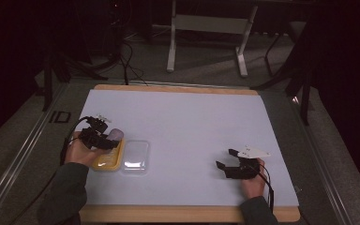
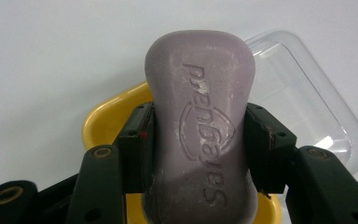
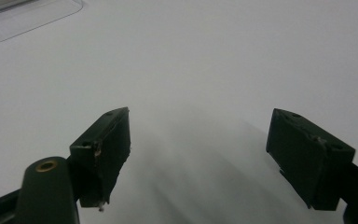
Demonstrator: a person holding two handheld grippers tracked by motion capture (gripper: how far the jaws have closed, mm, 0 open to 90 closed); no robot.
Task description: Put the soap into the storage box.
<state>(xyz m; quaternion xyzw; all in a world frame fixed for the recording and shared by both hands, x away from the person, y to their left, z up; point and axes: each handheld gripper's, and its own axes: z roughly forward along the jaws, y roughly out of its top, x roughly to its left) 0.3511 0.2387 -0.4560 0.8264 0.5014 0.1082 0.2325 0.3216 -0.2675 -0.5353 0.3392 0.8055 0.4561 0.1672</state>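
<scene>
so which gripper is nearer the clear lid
Left. The left gripper holds the purple soap bar over the yellow dish, right beside the clear lid. The right gripper sits open, far across the white mat from it.

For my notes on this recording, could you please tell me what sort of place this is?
Probably a lab or studio set up for recording, not a home: a white work surface on a wooden table, dark surroundings, cables on the grey floor and a metal stand frame behind.
</scene>
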